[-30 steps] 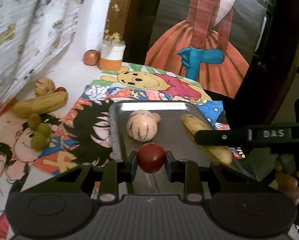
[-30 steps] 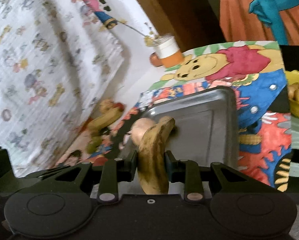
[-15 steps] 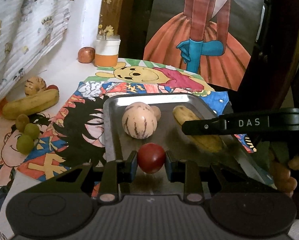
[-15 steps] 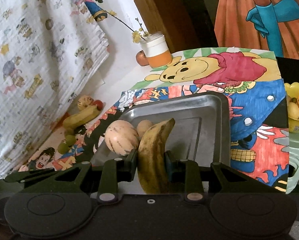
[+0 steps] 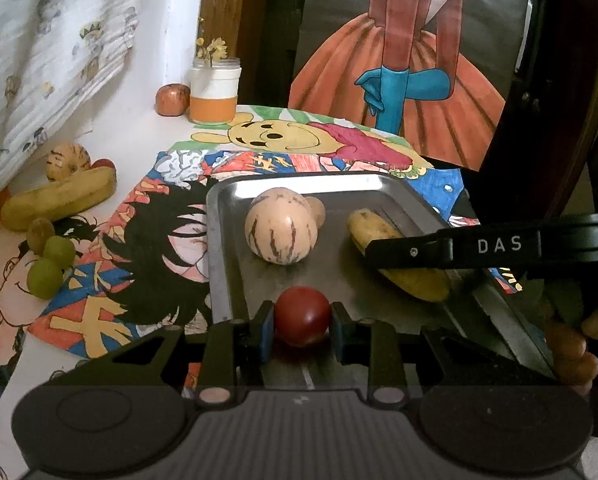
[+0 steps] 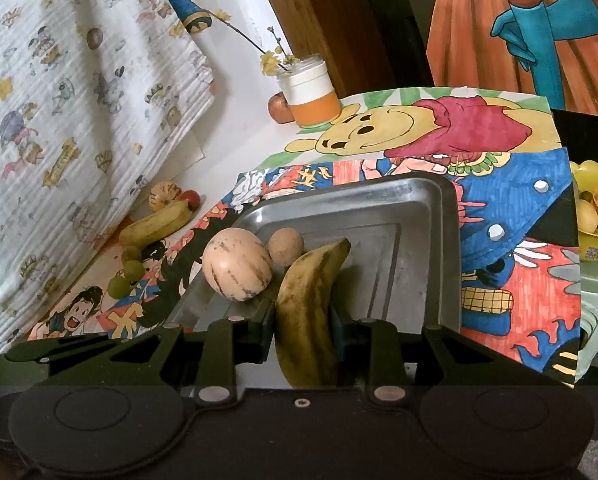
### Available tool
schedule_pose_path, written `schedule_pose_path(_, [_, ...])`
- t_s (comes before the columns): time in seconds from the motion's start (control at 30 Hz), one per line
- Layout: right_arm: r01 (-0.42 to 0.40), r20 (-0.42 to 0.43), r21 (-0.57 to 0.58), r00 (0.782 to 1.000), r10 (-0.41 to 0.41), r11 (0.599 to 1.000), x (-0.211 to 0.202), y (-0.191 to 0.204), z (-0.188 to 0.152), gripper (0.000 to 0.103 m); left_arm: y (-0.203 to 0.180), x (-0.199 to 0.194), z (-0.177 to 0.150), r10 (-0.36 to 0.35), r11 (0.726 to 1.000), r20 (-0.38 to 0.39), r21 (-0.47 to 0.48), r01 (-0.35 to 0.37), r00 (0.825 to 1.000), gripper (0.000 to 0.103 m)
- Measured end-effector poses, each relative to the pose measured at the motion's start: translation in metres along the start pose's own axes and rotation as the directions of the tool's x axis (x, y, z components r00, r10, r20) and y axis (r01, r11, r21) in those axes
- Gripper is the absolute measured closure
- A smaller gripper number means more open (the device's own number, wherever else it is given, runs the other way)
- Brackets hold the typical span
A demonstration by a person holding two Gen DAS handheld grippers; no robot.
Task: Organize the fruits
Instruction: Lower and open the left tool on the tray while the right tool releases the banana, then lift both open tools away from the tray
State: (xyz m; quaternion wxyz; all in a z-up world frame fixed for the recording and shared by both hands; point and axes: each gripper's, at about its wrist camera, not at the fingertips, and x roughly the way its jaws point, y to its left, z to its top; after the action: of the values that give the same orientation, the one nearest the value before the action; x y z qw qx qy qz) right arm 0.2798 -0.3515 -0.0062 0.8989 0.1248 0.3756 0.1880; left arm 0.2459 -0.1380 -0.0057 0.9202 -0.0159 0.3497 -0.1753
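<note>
My left gripper (image 5: 302,328) is shut on a red tomato (image 5: 302,315) over the near edge of the metal tray (image 5: 379,194). My right gripper (image 6: 303,332) is shut on a spotted banana (image 6: 311,300), held low over the tray (image 6: 419,240); it shows in the left wrist view (image 5: 395,256), behind the right gripper's black finger. A striped pale melon (image 5: 281,230) and a small brown round fruit (image 6: 285,247) lie in the tray.
Left of the tray on the cartoon mats lie a second banana (image 5: 59,200), green grapes (image 5: 51,264), a small striped melon (image 5: 67,160) and a red fruit. An orange-white jar (image 5: 214,92) and an apple (image 5: 172,99) stand at the back. A yellow bowl (image 6: 595,216) sits right.
Both grippers have moved a little nearer over the tray with their fruit still held. The right gripper has levelled out, and the banana now sits lower by the melon.
</note>
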Motion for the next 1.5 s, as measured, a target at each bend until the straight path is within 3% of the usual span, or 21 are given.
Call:
schedule_pose_path(0.23, [0.007,0.007,0.009,1.000,-0.007,1.000,-0.004,0.000,-0.002,0.068,0.003,-0.004,0.000,-0.006,1.000,-0.004,-0.017,0.006,1.000,0.070])
schedule_pose_path(0.37, [0.010,0.020,0.005,1.000,-0.010,1.000,-0.013,0.002,-0.003,0.064,0.003,-0.011,0.000,-0.006,1.000,0.006,-0.021,0.006,1.000,0.063])
schedule_pose_path(0.43, [0.013,0.032,-0.001,0.999,-0.013,1.000,-0.019,0.004,-0.004,0.061,0.002,-0.017,0.001,-0.003,1.000,0.015,-0.027,0.004,1.000,0.057])
schedule_pose_path(0.5, [0.016,0.047,-0.013,0.999,-0.016,1.000,-0.026,0.007,-0.005,0.057,0.002,-0.025,0.000,0.003,0.999,0.033,-0.037,-0.002,0.999,0.041])
schedule_pose_path(1.0, [0.056,0.152,-0.108,0.988,-0.039,0.993,-0.073,0.034,-0.019,0.022,0.014,-0.085,-0.003,0.097,0.990,0.120,-0.117,-0.083,0.988,0.003])
schedule_pose_path(1.3, [0.078,0.191,-0.139,0.980,-0.050,0.987,-0.104,0.054,-0.040,0.004,0.022,-0.116,-0.017,0.141,0.978,0.130,-0.170,-0.118,0.982,0.000])
schedule_pose_path(1.5, [0.117,0.212,-0.160,0.974,-0.081,0.980,-0.127,0.072,-0.056,0.001,0.025,-0.138,-0.028,0.157,0.976,0.135,-0.174,-0.133,0.978,0.000])
